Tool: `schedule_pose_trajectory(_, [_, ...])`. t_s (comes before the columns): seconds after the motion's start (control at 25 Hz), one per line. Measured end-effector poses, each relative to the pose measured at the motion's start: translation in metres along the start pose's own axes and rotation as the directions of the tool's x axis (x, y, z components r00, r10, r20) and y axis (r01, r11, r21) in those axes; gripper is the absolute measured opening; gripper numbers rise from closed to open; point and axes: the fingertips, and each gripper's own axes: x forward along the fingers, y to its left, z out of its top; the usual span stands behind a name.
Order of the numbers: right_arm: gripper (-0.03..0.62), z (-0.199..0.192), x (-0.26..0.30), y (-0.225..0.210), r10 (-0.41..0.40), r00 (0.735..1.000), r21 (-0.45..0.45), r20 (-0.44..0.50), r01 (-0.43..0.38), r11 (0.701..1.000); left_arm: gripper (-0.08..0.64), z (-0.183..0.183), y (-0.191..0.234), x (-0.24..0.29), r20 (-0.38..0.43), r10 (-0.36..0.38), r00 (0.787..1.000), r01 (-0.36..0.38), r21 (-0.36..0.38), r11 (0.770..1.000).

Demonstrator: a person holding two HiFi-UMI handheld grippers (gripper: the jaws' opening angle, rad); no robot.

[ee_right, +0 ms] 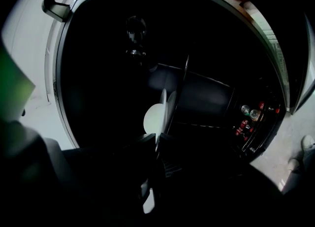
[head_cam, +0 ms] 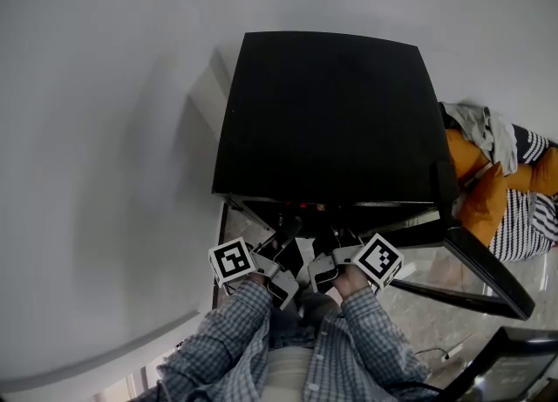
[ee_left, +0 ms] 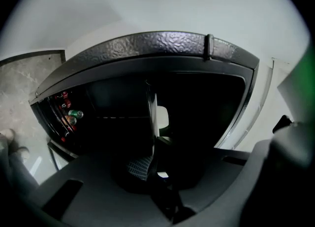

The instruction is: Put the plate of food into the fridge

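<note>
As I stand over the fridge (head_cam: 327, 112) in the head view, its door (head_cam: 484, 280) hangs wide to my right, leaving the mouth free; my left gripper (head_cam: 283, 245) and right gripper (head_cam: 336, 248) sit close together at the opening, one on each side, since a loaded plate wants two holds to ride level; the plate itself I cannot pick out between them, as it is too dark there; orange and striped cloth (head_cam: 488, 191) lies beside the fridge, clear of the work.

Through the left gripper view, the left gripper (ee_left: 157, 174) has its jaws drawn together on a thin pale edge; I take this for the plate (ee_left: 152, 115) seen edge-on, reaching into the black cavity; cans (ee_left: 73, 115) stand in the door rack to the side.

Through the right gripper view, the right gripper (ee_right: 156, 148) is likewise pinched on the plate (ee_right: 156, 115), a pale sliver ahead of the jaws; no food is discernible; the cans (ee_right: 248, 113) show at the door.

I judge the plate is at the threshold, not yet on a shelf; an even slide inward comes next.
</note>
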Motion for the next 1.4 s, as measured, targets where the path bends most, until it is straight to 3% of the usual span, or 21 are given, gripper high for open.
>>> schedule_pose_trajectory(0.2, [0.028,0.004,0.011,0.002,0.012,1.0,-0.018,-0.01,-0.012,1.0,0.018,0.0,0.001,-0.012,0.006,0.011,1.0,-0.011,0.009,1.0])
schedule_pose_trajectory(0.32, [0.029,0.001,0.013,0.007,0.026,0.998,-0.115,-0.054,-0.032,0.993,0.018,0.002,-0.004,-0.016,0.02,-0.002,1.0,0.002,0.019,1.0])
schedule_pose_trajectory(0.48, [0.055,-0.005,0.009,0.01,0.024,0.994,-0.216,-0.104,-0.046,0.975,0.017,0.008,-0.014,-0.02,0.045,-0.014,0.999,0.01,0.092,0.996])
schedule_pose_trajectory(0.84, [0.138,-0.005,-0.001,0.008,0.022,0.993,-0.264,-0.118,-0.053,0.963,0.006,0.012,-0.022,-0.023,0.04,-0.024,0.999,0.017,0.179,0.984])
schedule_pose_trajectory(0.96, [0.138,-0.008,-0.011,0.005,0.005,0.991,-0.306,-0.137,-0.047,0.951,0.006,0.011,-0.021,-0.027,0.023,0.013,1.0,-0.018,0.26,0.965])
schedule_pose_trajectory(1.04, [0.138,-0.013,-0.02,0.003,-0.024,0.987,-0.353,-0.157,-0.033,0.935,0.006,0.01,-0.023,-0.029,-0.003,0.035,0.999,-0.031,0.365,0.93])
schedule_pose_trajectory(1.16, [0.137,-0.022,-0.036,0.003,-0.077,0.981,-0.481,-0.18,-0.02,0.876,0.006,0.005,-0.037,-0.028,-0.039,0.033,0.999,-0.007,0.534,0.845])
schedule_pose_trajectory(1.28, [0.13,-0.022,-0.051,0.011,-0.097,0.984,-0.611,-0.146,-0.012,0.792,0.006,-0.005,-0.047,-0.027,-0.073,0.071,0.995,-0.001,0.687,0.727])
schedule_pose_trajectory(1.4, [0.037,-0.016,-0.063,0.029,-0.086,0.993,-0.732,-0.085,-0.004,0.682,0.006,-0.015,-0.058,-0.024,-0.088,0.114,0.99,0.005,0.811,0.584])
